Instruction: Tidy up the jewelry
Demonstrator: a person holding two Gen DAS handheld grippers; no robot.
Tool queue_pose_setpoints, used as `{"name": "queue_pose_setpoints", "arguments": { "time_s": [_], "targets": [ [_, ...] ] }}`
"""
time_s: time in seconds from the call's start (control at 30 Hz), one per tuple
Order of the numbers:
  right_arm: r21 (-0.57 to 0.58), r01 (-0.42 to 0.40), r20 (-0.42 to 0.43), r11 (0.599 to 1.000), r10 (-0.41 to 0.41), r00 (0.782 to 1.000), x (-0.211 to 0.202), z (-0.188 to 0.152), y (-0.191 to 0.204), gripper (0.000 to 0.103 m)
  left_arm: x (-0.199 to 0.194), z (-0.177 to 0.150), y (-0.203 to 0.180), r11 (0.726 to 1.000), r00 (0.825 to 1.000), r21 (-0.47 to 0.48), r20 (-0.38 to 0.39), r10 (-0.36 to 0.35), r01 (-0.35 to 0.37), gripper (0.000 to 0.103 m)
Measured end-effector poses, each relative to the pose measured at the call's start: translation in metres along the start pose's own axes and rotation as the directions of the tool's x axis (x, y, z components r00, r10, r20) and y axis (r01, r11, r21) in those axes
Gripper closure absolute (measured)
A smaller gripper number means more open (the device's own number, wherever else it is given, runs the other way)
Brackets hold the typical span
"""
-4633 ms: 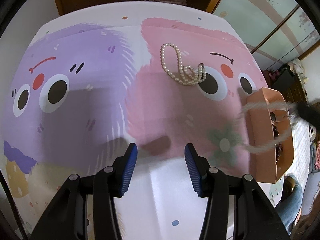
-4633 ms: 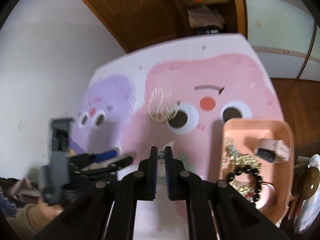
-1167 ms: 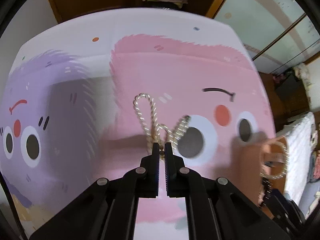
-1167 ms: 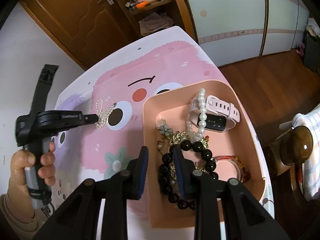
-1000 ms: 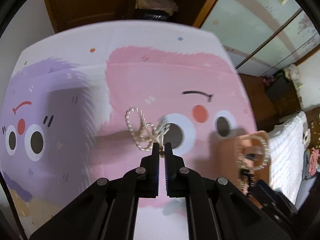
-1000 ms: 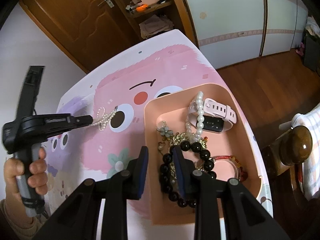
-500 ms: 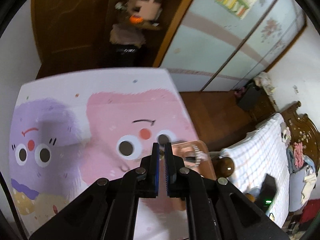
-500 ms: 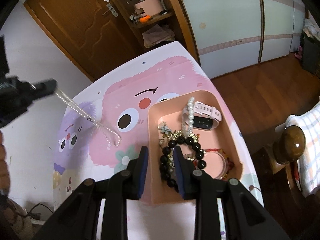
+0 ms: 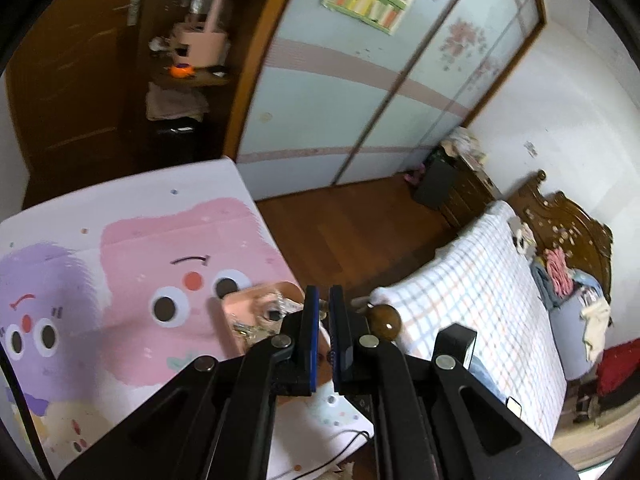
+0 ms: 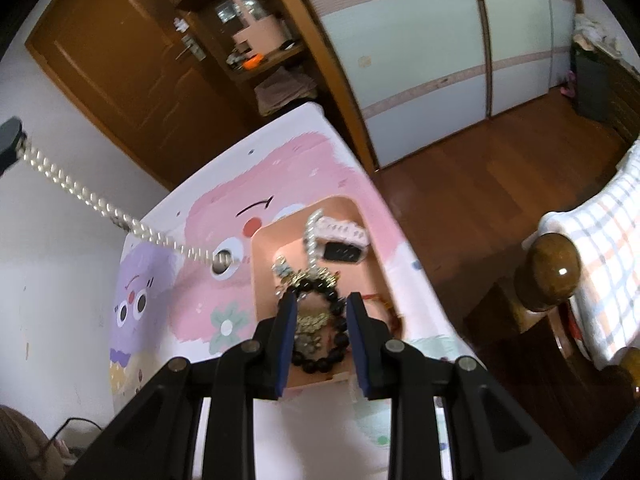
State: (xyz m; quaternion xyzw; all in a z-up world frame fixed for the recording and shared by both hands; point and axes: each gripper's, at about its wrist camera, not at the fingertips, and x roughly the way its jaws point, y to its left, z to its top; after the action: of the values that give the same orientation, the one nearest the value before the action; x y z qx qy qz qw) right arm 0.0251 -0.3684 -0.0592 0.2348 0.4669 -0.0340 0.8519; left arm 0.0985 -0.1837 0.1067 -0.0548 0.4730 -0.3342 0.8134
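Note:
My left gripper [image 9: 324,300] is shut on the white pearl necklace [image 10: 84,196] and holds it high in the air. In the right wrist view the necklace hangs down from the left gripper's tip [image 10: 8,140] toward the pink cartoon mat [image 10: 208,288], left of the pink tray [image 10: 264,288]. The tray holds a black bead bracelet [image 10: 340,332], a pink watch [image 10: 340,236], a short pearl strand [image 10: 312,236] and gold pieces. My right gripper [image 10: 322,304] is open and empty above the tray's near end. The tray [image 9: 240,308] also shows in the left wrist view.
The table [image 9: 120,184] ends close to the tray's right side; wooden floor [image 10: 480,184] lies beyond. A bed with a checked cover [image 9: 480,288] and a round wooden bedpost [image 10: 552,268] stand to the right. A wooden door and shelves [image 10: 248,48] are behind the table.
My left gripper closed on the pearl necklace on the mat and lifted it high, moving right toward the tray. My right gripper let go its piece over the tray, rose and opened wider.

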Motion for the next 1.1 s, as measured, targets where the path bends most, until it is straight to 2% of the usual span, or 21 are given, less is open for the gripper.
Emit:
{"name": "queue_pose_setpoints", "arguments": {
  "time_s": [0.1,0.27,0.43,0.6,0.67,0.73,0.87,0.93,1.0,1.1],
  "targets": [
    [0.008,0.008,0.01,1.0,-0.008,1.0,-0.005,0.004,-0.006,0.077,0.022,-0.009,-0.004,1.0,0.999,0.017,-0.038,0.002,-0.001,0.1],
    [0.019,0.027,0.004,0.999,-0.027,1.0,-0.002,0.003,-0.013,0.077,0.063,-0.032,-0.005,0.996,0.993,0.066,-0.1,0.064,-0.058,0.1],
    [0.026,0.04,-0.036,0.999,-0.039,0.999,0.012,-0.005,-0.018,0.077,0.104,-0.056,0.006,0.992,0.979,0.081,-0.173,0.11,-0.097,0.1],
    [0.012,0.049,-0.068,0.999,-0.048,0.997,0.023,-0.014,-0.016,0.077,0.129,-0.074,0.017,0.989,0.966,0.098,-0.226,0.128,-0.108,0.1],
    [0.003,0.054,-0.074,0.999,-0.054,0.996,0.025,-0.016,-0.015,0.077,0.136,-0.078,0.02,0.99,0.964,0.094,-0.235,0.125,-0.106,0.095],
    [-0.002,0.054,-0.082,0.999,-0.053,0.995,0.027,-0.018,-0.013,0.077,0.139,-0.079,0.026,0.991,0.963,0.078,-0.236,0.128,-0.113,0.082],
    [-0.015,0.046,-0.087,0.999,-0.047,0.995,0.029,-0.021,-0.007,0.077,0.136,-0.081,0.035,0.991,0.965,0.049,-0.227,0.129,-0.121,0.07],
    [-0.025,0.044,-0.086,0.999,-0.046,0.995,0.027,-0.023,-0.004,0.077,0.131,-0.083,0.04,0.989,0.967,0.044,-0.211,0.144,-0.138,0.051],
    [-0.037,0.037,-0.087,0.999,-0.04,0.995,0.026,-0.024,0.001,0.077,0.122,-0.085,0.044,0.985,0.969,0.041,-0.18,0.17,-0.165,0.041],
    [-0.06,0.032,-0.083,0.998,-0.037,0.996,0.023,-0.027,0.008,0.077,0.108,-0.09,0.05,0.98,0.97,0.029,-0.139,0.2,-0.198,0.037]
  ]
}}
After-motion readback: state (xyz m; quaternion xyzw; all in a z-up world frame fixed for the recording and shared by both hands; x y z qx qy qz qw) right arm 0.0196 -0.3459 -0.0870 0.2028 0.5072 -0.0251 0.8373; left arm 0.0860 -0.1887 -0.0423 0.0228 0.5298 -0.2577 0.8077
